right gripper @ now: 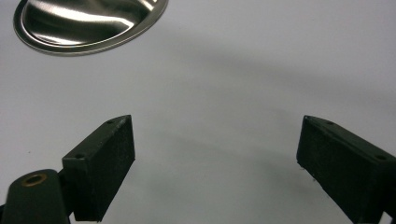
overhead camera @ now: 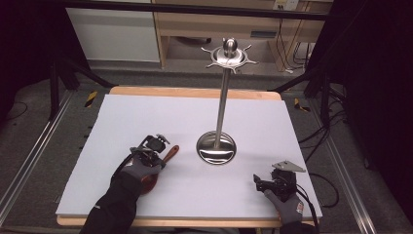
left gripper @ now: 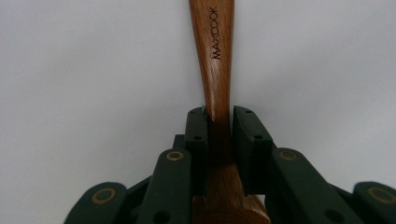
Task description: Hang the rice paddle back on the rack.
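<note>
Left gripper view showed the brown wooden spoon with a "MAXCOOK" mark burnt into its handle [left gripper: 215, 56] lying flat on the white worktop [left gripper: 84, 70], its narrow neck clamped between the pads of the left tool [left gripper: 219, 128]. Being rigid, light wood with a smooth varnished sheen, it would probably lift without bending but might pivot or slip if gripped off balance; the neck near the bowl seemed a sound hold. Farther out, the right tool [right gripper: 215, 154] hovered with its jaws wide apart and nothing between them, near the round base of the polished steel hanging stand [overhead camera: 216, 147].
</note>
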A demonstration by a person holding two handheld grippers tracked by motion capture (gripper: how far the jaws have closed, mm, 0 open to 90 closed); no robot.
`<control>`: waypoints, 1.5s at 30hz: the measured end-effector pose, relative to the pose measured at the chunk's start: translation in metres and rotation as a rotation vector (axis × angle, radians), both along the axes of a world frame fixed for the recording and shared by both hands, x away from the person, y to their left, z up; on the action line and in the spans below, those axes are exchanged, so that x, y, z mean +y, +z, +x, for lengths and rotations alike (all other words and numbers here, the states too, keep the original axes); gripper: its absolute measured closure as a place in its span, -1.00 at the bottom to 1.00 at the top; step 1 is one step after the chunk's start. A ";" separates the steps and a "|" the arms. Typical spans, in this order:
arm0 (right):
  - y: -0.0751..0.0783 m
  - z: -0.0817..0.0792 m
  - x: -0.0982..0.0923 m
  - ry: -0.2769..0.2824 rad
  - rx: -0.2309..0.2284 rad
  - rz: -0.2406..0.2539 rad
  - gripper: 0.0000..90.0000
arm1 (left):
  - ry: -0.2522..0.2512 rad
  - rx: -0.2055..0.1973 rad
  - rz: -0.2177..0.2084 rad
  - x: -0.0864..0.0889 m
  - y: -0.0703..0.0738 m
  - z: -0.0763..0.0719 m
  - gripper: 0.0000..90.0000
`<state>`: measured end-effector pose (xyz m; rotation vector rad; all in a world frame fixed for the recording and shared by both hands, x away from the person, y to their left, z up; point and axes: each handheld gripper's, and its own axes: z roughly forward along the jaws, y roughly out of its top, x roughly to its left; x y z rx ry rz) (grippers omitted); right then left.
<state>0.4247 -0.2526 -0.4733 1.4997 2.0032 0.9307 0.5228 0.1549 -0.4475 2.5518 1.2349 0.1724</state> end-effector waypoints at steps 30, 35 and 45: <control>0.000 0.000 0.000 -0.007 0.005 0.005 -0.74 | 0.017 -0.123 -0.135 0.033 0.026 -0.028 0.71; 0.000 0.000 0.000 -0.008 0.004 0.003 -0.74 | 0.020 -0.165 -0.177 0.040 0.034 -0.038 0.71; 0.000 0.000 0.000 -0.006 0.007 -0.002 -0.74 | 0.042 -0.331 -0.285 0.058 0.058 -0.061 0.72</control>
